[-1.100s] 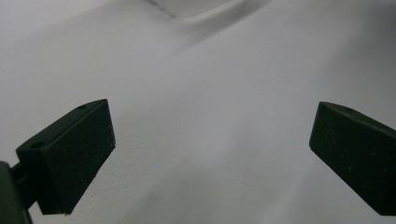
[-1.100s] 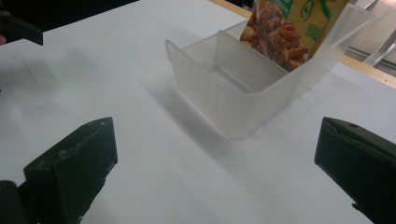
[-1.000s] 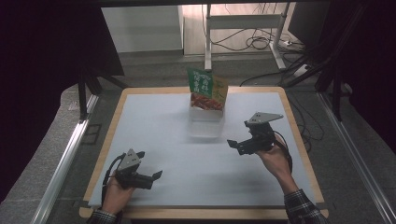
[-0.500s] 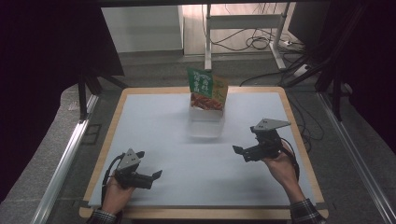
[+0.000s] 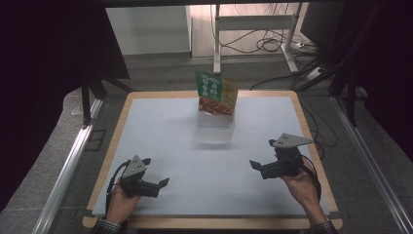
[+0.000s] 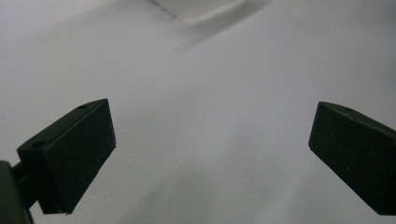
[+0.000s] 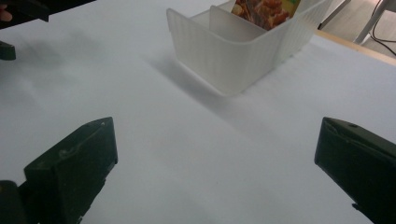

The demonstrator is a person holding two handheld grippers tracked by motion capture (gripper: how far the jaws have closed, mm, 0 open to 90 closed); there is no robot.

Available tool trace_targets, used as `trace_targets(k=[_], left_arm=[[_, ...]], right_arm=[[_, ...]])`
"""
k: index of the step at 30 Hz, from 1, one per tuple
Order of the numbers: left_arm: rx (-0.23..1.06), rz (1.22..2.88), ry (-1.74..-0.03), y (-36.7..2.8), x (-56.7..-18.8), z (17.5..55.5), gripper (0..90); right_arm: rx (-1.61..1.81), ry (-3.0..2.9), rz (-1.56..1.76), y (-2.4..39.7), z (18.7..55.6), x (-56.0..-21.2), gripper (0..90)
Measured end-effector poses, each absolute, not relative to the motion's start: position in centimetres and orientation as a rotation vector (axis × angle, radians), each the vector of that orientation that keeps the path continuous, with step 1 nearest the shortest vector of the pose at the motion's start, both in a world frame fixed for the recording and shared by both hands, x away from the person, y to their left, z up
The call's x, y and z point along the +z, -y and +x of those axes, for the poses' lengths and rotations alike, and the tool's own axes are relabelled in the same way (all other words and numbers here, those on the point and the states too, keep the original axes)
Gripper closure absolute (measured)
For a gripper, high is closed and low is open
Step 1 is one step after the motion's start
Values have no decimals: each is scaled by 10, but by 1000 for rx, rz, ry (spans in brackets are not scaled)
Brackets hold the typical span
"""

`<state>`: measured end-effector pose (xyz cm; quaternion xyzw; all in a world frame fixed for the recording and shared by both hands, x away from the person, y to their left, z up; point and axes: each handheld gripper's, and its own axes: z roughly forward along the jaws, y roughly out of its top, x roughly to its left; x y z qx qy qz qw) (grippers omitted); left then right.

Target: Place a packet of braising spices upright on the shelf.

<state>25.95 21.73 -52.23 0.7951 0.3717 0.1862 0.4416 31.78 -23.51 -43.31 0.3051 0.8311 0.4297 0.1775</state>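
While nothing lies between them and the translucent white plastic divided bin (image 5: 215,127) holding an upright green snack packet (image 5: 215,92) at the white table's (image 5: 160,126) far middle, left gripper (image 5: 157,185) and right gripper (image 5: 255,166) sit near-side, jaws wide apart, empty.

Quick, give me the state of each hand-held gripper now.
Left hand-held gripper: open, holding nothing.
Right hand-held gripper: open, holding nothing.

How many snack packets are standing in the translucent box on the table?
1. A single green snack packet stands upright in the far compartment of the translucent box, at the far middle of the table. The near compartment looks empty; a flat one behind it could be hidden.
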Motion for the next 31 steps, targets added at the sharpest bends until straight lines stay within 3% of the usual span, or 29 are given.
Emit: trace_targets(k=[31], left_arm=[[464,1996,-924,-215,-523,260,7]], right_arm=[[1180,-2390,953,267,295,-475,0]])
